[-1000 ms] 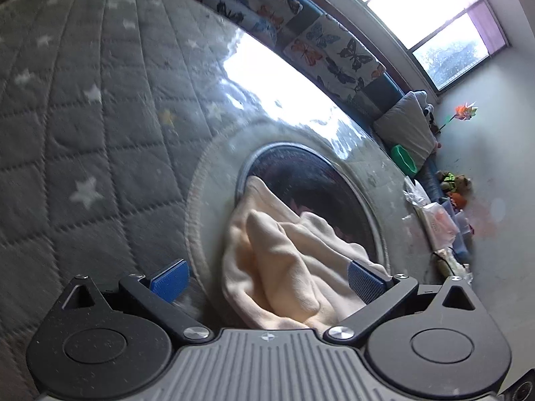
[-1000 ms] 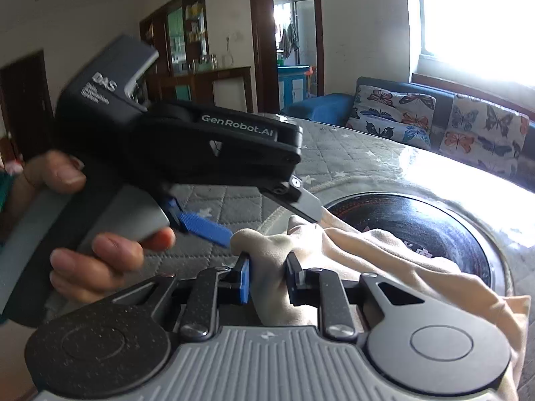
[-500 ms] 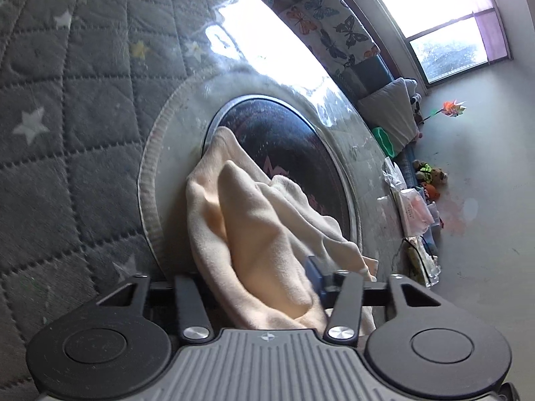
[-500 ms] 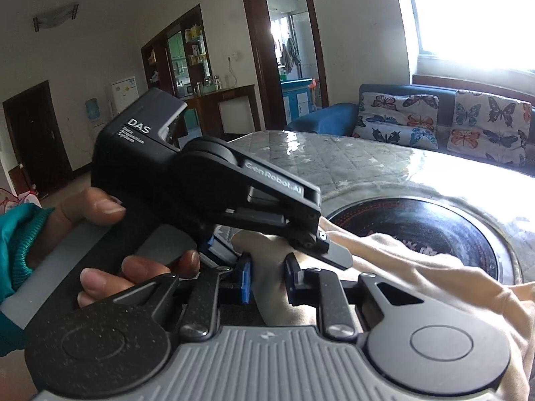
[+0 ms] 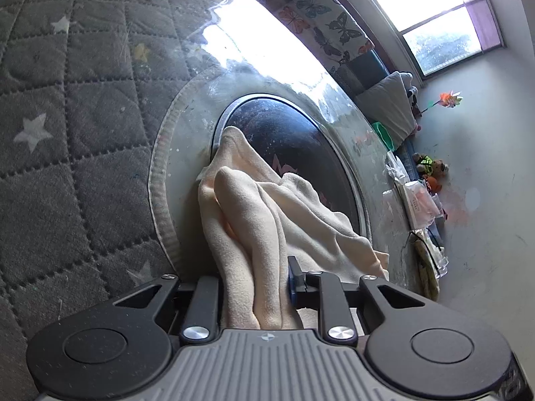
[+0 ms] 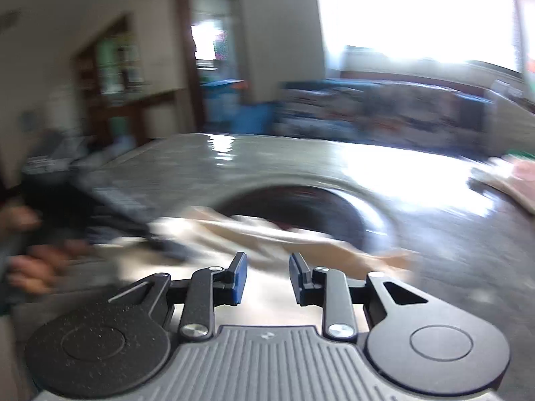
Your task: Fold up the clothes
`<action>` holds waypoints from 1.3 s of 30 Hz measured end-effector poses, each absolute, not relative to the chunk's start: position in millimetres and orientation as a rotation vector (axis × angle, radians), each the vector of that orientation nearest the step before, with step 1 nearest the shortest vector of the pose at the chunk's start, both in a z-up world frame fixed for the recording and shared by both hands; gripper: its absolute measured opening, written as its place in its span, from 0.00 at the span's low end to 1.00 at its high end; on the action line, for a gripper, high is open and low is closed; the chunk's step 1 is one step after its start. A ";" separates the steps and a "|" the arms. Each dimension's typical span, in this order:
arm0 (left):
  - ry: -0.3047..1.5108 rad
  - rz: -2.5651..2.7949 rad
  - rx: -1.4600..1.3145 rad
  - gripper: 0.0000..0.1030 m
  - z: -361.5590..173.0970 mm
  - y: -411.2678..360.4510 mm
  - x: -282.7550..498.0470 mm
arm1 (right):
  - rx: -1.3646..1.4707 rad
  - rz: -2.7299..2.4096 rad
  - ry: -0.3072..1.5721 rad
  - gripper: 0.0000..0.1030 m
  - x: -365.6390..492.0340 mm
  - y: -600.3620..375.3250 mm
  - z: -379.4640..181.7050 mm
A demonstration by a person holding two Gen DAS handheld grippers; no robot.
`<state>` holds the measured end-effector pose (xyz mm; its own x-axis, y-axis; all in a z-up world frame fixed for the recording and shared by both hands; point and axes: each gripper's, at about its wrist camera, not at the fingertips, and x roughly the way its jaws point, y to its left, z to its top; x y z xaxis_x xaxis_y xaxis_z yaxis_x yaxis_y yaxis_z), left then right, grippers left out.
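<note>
Left wrist view: the left hand-held gripper [image 5: 255,284] is closing its jaws on a bunch of the cream cloth [image 5: 267,220]. The cloth fills the gap between the two fingers, and the blue pad [image 5: 292,280] on the right finger presses into it. From there the cloth runs away in soft, thick folds. It lies over the near edge of a round dark plate [image 5: 301,153] set into the shiny bench [image 5: 190,153]. Its far tip rests on the left rim of the plate. To the left is a grey quilted cover [image 5: 67,100] with pale stars. Far off on the right are butterfly cushions [image 5: 314,13], a bright window [image 5: 444,43] and small toys [image 5: 431,167] by the wall.

Right wrist view: this picture is very blurred. The right hand-held gripper [image 6: 268,277] has its jaws opening, and nothing is between its blue pads. The cloth [image 6: 267,234] lies just past the fingertips, stretched from left to right across the near edge of the dark plate [image 6: 301,204]. At the left a person's hand [image 6: 36,264] holds what looks like the other gripper [image 6: 110,204], which seems to reach the left end of the cloth. A doorway [image 6: 214,56] shows far behind.
</note>
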<state>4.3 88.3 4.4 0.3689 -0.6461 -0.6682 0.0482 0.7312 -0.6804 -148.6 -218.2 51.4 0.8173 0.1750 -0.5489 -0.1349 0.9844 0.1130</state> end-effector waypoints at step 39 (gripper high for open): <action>0.973 -0.750 -0.261 0.16 56.0 -49.0 -24.4 | 0.186 -0.206 0.493 0.02 -234.0 -329.8 90.1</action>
